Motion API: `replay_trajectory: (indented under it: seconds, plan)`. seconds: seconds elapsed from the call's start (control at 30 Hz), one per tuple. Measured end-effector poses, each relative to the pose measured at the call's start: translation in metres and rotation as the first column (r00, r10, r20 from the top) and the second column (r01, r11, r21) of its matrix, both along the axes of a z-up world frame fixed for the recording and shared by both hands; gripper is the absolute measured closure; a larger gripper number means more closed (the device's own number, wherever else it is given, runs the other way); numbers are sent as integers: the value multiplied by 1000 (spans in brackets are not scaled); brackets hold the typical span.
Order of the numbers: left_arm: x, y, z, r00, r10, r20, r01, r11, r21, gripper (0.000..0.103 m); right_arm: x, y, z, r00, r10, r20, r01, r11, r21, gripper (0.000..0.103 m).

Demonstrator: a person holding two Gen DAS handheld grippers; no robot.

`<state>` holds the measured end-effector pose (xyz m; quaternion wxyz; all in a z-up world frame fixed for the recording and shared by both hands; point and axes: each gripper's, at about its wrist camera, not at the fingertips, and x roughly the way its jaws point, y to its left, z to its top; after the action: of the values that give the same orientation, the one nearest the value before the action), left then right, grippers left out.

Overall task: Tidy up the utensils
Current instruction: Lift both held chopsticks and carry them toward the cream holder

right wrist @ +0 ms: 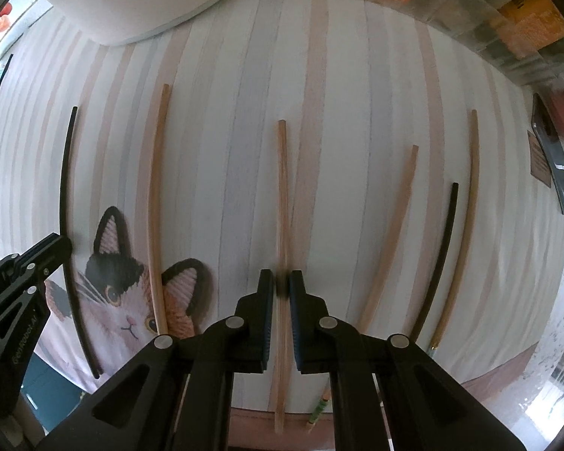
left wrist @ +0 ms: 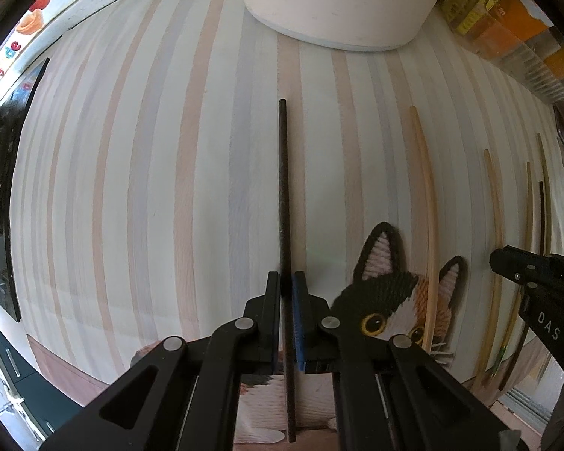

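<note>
A: What covers the surface (left wrist: 150,188)?
B: A matte cloth with pale pink, grey and cream stripes and an embroidered calico cat patch (left wrist: 394,300). A smooth white rounded container (left wrist: 338,0) stands at its far edge.

A: State of the left hand-held gripper (left wrist: 287,282)?
B: Clenched on a slim black chopstick (left wrist: 284,188), which runs straight ahead between its pads.

A: And the right hand-held gripper (right wrist: 281,282)?
B: Clenched on a light wooden chopstick (right wrist: 282,188). Other slender wooden and black sticks lie parallel beside it.
</note>
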<state>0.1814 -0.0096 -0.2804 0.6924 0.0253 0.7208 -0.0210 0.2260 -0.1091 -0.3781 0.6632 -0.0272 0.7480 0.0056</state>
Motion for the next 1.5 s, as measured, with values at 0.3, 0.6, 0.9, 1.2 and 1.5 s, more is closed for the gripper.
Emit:
replay_trajectory:
  seconds: [0.3, 0.6, 0.9, 1.2, 1.5]
  plan:
    - [1, -2, -1, 1000, -2, 22, 2, 1000, 1, 99, 10, 10, -9, 1000, 2, 4, -2, 1000, -14, 93]
    - [-14, -2, 9, 998, -27, 61, 27, 1000, -5, 100, -7, 3, -2, 997, -47, 61, 44, 998, 50, 96]
    - [-27, -4, 42, 993, -32, 110, 38, 998, -48, 100, -22, -12, 18, 992, -74, 104, 61, 990, 124, 96]
    - [-34, -1, 84, 982, -40, 183, 58, 994, -94, 100, -24, -27, 47, 983, -90, 160, 64, 984, 165, 96]
    - [-23, 6, 137, 957, -16, 289, 63, 986, -153, 100, -23, -31, 101, 960, -104, 259, 48, 975, 215, 96]
